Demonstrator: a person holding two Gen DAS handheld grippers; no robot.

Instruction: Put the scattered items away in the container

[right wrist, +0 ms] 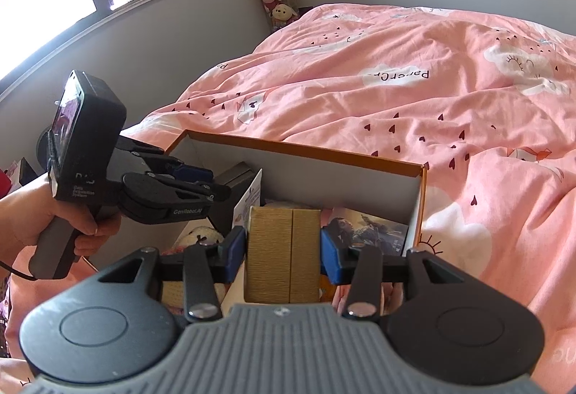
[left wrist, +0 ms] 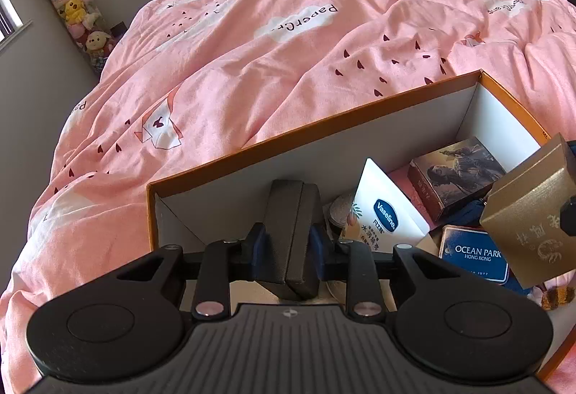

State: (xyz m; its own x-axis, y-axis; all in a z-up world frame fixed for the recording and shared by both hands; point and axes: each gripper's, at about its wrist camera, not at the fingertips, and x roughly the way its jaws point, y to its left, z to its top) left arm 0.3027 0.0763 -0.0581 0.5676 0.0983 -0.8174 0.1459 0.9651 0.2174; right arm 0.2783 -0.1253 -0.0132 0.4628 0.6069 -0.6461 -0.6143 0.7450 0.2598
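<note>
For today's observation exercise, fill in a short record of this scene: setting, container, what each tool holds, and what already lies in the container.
setting: pink duvet on a bed
container: open orange-rimmed box on the duvet
left tool: closed on a dark grey case, over the box
right tool: closed on a gold box, over the container
already inside: Vaseline tube, Ocean Park tag, picture-printed box

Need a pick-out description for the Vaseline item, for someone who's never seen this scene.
On the pink bedspread sits an orange-rimmed cardboard box. Inside, right of the dark case in the left gripper, leans the Vaseline tube: the only white item, with a blue oval logo.
</note>
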